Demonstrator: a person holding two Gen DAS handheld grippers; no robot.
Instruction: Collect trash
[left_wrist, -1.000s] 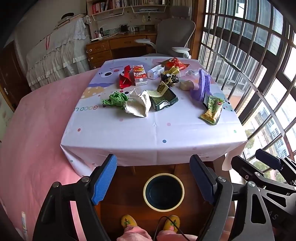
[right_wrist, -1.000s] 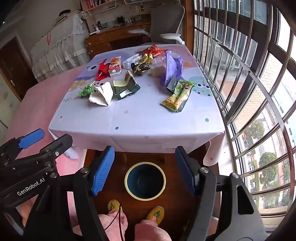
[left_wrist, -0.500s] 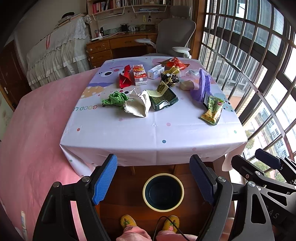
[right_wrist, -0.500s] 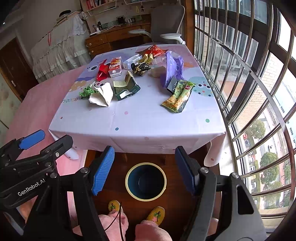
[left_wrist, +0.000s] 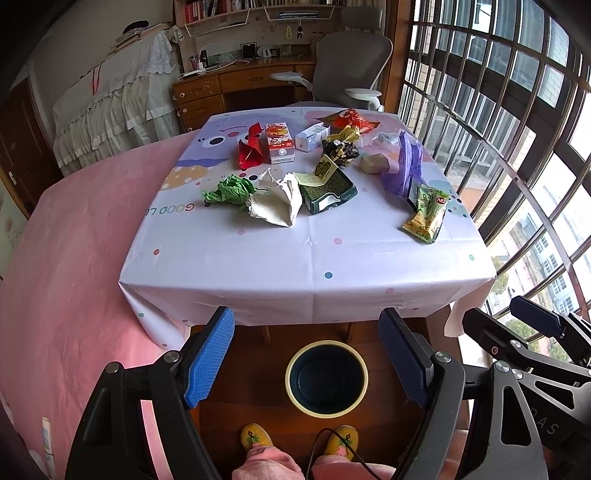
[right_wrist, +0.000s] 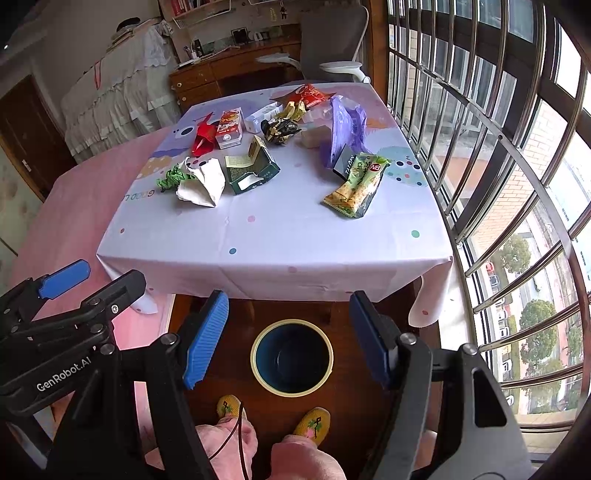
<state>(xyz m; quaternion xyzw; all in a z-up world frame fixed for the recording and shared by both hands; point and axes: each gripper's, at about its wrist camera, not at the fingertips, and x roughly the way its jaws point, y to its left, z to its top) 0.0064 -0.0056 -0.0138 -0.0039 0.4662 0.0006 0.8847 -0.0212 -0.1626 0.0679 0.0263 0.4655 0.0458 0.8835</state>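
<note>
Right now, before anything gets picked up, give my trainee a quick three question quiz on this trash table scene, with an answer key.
1. True or false: the bin on the floor already holds trash.
2. Multiple choice: what lies right beside the crumpled green paper? A the white crumpled paper, B the purple bag, C the green snack packet.
3. Fill in: both the left gripper and the right gripper are ____ and hold nothing.

Key
1. False; what shows of its inside looks empty.
2. A.
3. Open.
</note>
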